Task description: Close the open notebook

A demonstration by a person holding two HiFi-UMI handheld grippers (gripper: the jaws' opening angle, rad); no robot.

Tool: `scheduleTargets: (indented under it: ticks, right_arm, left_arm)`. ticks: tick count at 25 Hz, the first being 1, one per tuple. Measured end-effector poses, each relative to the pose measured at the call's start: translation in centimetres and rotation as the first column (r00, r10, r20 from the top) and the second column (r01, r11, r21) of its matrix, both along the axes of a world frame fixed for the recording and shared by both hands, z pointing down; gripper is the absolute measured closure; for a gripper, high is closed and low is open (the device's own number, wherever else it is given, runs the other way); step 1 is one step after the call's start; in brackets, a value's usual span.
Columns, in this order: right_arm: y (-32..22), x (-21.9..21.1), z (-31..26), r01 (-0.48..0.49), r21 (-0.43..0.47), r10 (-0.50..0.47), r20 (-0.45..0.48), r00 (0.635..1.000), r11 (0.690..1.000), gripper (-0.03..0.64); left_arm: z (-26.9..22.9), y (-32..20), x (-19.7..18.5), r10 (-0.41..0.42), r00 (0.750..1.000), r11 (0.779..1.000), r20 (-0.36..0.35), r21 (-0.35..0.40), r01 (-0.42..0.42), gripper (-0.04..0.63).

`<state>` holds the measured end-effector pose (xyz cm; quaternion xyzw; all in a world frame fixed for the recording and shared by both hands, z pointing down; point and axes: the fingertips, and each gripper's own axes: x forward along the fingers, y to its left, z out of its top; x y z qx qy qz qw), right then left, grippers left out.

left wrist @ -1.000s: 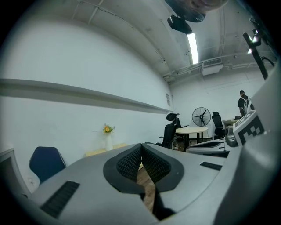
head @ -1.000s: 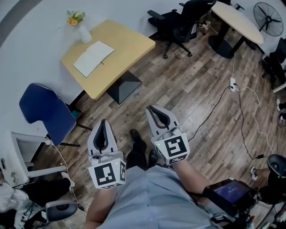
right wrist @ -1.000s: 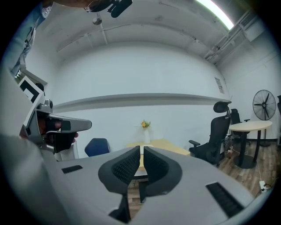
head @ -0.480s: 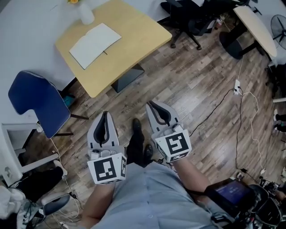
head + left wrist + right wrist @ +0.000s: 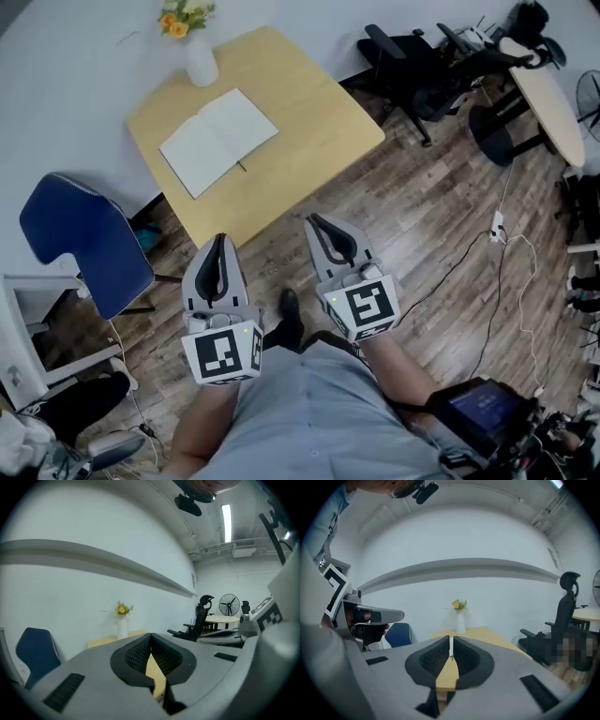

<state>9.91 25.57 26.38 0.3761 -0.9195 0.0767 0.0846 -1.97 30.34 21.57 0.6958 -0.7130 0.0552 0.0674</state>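
Nothing of the task is done yet. The white open notebook [image 5: 218,141] lies flat with both pages showing on the pale wooden bench [image 5: 309,122], toward its far left part, just near of the white vase of orange and yellow flowers [image 5: 201,66]. A dark pen-like mark sits at the notebook's near edge, too small for me to name.

I stand on the wood-plank floor [image 5: 422,234] with the bench's near corner in front of me, and the notebook is well apart from both my tools. My left gripper [image 5: 221,242] has its fingers pressed together with nothing between them; my right gripper [image 5: 317,223] is the same, its 2 fingers meeting at the tips and empty. Both point toward the bench. A blue plastic chair [image 5: 80,244] stands to the left of the bench.

What is left, as I judge it, is everything: reach the notebook, get under 1 cover, and fold it over onto the other half.
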Motion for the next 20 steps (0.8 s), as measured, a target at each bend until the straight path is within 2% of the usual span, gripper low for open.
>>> scheduleTargets:
  ticks: [7,11,14,20]
  right_arm:
    - [-5.9,-1.4,-4.2,-0.006,0.078,0.003,0.033,0.999,0.997,0.565]
    - [-9.0,-1.6,-4.8,-0.004,0.098,0.0,0.048,0.999,0.995,0.565]
    - [-12.2,-2.3,-4.8,-0.002,0.082,-0.003,0.06,0.998,0.997,0.565]
    - [-21.9,-2.6,-2.6,0.077,0.005,-0.078,0.068,0.995,0.997,0.565]
  left_arm:
    - [-3.8,-5.5,-1.9,-0.017,1.0,0.997,0.013,0.073,0.016,0.575]
    - [-4.2,-8.3,-2.2,-0.022,0.999,0.996,0.032,0.09,0.019,0.575]
    - [-4.2,-11.2,-2.9,-0.031,0.999,0.997,0.043,0.074,0.028,0.575]
    - [-2.3,-20.3,-2.3,-0.098,0.994,0.995,0.055,-0.021,0.1,0.575]
